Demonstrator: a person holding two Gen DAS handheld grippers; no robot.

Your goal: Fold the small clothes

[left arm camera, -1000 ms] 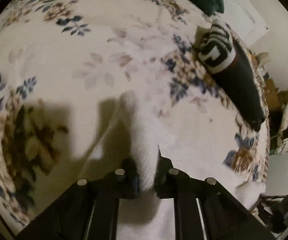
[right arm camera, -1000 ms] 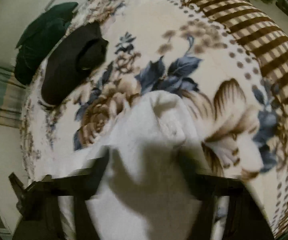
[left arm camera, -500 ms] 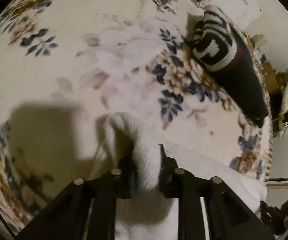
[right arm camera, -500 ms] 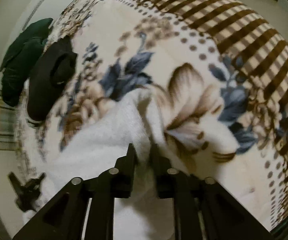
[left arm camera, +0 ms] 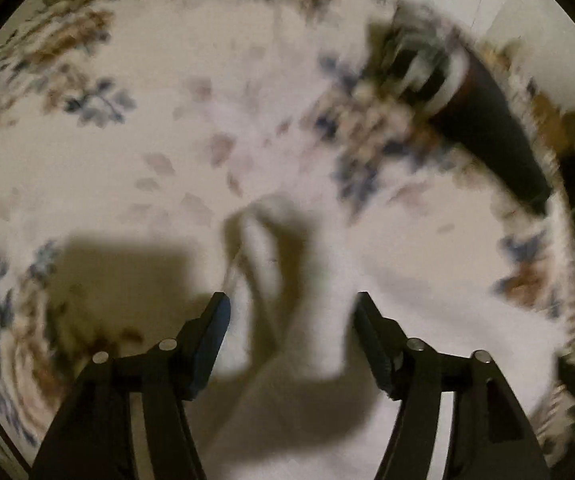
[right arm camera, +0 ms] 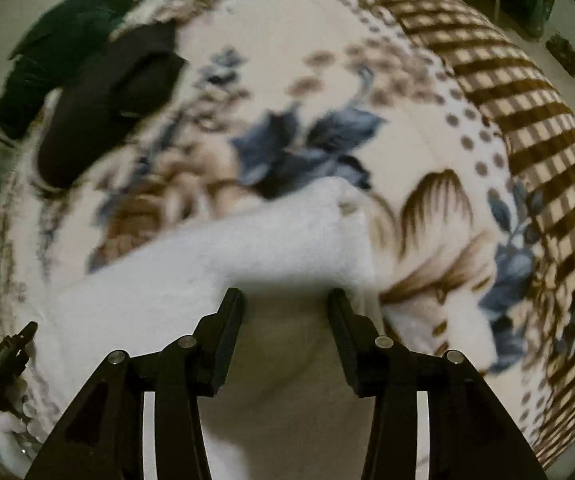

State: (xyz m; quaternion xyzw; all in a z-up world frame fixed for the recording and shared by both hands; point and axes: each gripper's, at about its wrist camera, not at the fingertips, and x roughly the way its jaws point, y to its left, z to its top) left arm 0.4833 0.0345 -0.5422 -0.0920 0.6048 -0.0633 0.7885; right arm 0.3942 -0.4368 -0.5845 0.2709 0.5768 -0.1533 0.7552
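A white knitted garment (left arm camera: 327, 380) lies on a floral blanket (left arm camera: 167, 168). In the left wrist view its raised fold stands between the fingers of my left gripper (left arm camera: 290, 304), which is open and not holding it. In the right wrist view the same white garment (right arm camera: 247, 248) lies folded flat just ahead of my right gripper (right arm camera: 285, 300), which is open above it and empty. Both views are blurred by motion.
A black sock with a striped black-and-white cuff (left arm camera: 467, 96) lies at the far right of the blanket; it shows as a black shape (right arm camera: 99, 100) in the right wrist view. A dark green cloth (right arm camera: 63, 40) lies beyond it. A brown checked border (right arm camera: 527, 128) edges the blanket.
Both grippers were shut on the white garment half a second ago; both have opened and let it go. The garment now rests on the blanket.
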